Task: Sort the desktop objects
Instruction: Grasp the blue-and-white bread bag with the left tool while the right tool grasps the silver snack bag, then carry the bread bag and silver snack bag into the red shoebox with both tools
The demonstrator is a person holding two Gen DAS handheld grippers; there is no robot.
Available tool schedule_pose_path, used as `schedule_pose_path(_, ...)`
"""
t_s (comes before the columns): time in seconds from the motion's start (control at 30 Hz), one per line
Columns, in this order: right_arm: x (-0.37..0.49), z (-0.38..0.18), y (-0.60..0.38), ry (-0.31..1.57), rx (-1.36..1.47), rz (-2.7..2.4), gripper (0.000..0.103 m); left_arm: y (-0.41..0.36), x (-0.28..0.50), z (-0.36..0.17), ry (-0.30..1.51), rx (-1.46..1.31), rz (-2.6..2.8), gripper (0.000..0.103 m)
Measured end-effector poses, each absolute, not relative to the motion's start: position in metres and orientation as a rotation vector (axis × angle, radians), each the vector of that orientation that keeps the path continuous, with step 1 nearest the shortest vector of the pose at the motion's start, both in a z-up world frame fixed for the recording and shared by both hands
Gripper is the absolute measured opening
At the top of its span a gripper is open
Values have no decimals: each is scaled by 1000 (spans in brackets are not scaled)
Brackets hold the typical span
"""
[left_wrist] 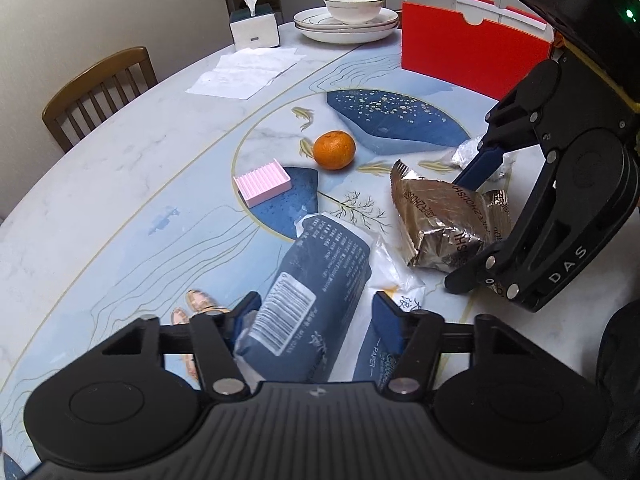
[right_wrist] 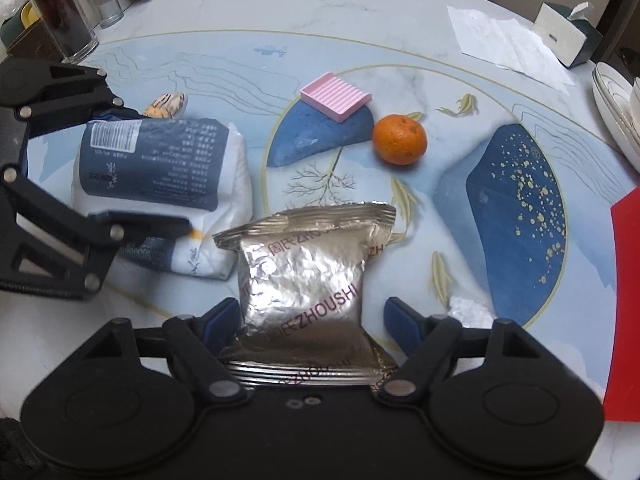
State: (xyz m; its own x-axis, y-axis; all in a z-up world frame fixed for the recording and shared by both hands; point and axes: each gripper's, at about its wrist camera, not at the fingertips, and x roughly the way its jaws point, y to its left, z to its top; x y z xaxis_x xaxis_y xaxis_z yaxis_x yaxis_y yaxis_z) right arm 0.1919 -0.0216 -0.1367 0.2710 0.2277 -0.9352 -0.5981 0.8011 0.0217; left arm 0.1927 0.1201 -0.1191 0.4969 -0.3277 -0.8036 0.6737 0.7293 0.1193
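A crinkled silver foil snack pouch (right_wrist: 304,276) lay on the patterned desk (right_wrist: 224,12) between the half-wide right tongs (right_wrist: 308,320), untouched; beside it, the left tongs (left_wrist: 316,316) straddled a navy-and-white tissue pack (left_wrist: 308,280), contact unclear.

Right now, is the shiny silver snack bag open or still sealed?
Sealed, it seems: the shiny silver foil snack bag looks puffy, and its crimped top edge runs flat and unbroken, with nothing spilling onto the table.
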Motion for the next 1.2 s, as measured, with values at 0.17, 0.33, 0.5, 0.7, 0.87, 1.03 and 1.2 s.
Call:
schedule_pose_path(0.17, 191, -132, -23, 1164, -365, 579, 59, 117, 192, -115, 860, 444, -641, 35)
schedule_pose_path(0.33, 189, -128, -29, 1164, -346, 580, 52, 110, 187, -110, 870, 436, -659, 21)
schedule_pose_path(0.5, 186, -121, -38, 1161, -328, 585, 49, 104, 185, -104, 880, 409, -656, 16)
schedule_pose_path(0.7, 179, -107, -50, 1142, -305, 597, 48, 98, 178, -92, 884, 365, -639, 16)
schedule_pose_path(0.87, 173, -92, -62, 1119, -295, 610, 48, 90, 172, -80, 870, 335, -629, 16)
schedule_pose_path(1.03, 168, -81, -76, 1100, -277, 614, 48, 79, 165, -72, 869, 322, -616, 16)
schedule_pose_path(1.2, 163, -72, -96, 1081, -260, 603, 48, 65, 159, -63, 866, 304, -602, 16)
